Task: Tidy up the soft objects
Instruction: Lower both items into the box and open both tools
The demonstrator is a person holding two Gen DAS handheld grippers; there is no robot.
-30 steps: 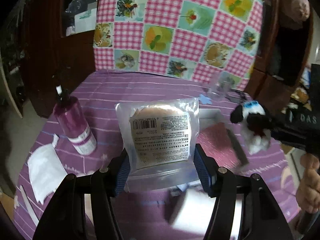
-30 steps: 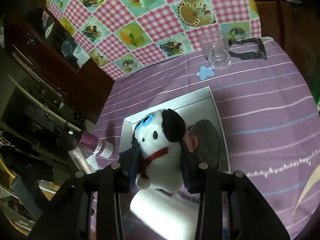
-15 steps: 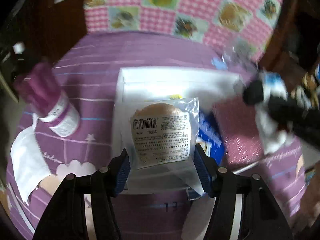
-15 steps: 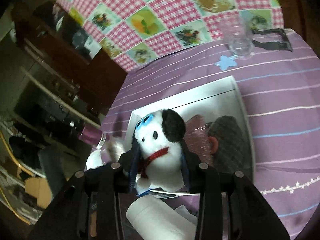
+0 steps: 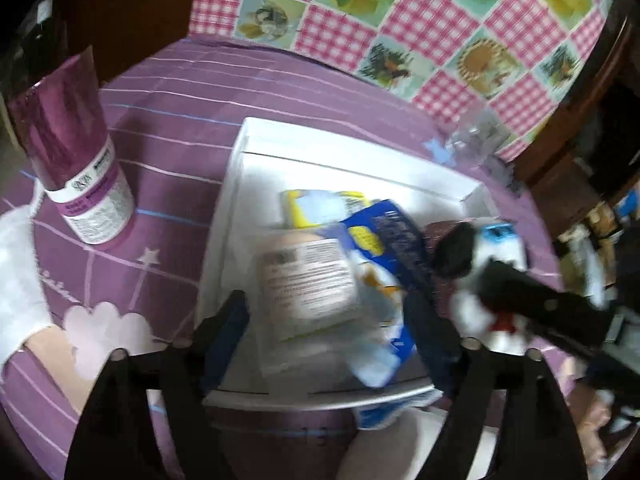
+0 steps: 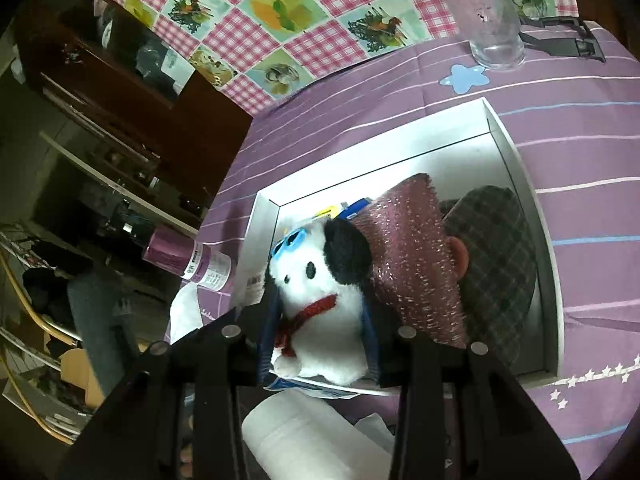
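A white open box sits on the purple cloth; it also shows in the right wrist view. My left gripper hangs open over its near edge, and the clear packet with a printed label lies loose in the box between the fingers, against blue and yellow packs. My right gripper is shut on a white and black plush dog with a red scarf, held over the box's near left part. The dog also shows in the left wrist view.
A sparkly pink pouch and a grey plaid item lie in the box. A purple bottle stands left of it. A glass and black glasses sit at the back. A white roll lies near.
My left gripper has opened and the labelled packet has dropped into the box. My right gripper has carried the plush dog lower and closer over the box.
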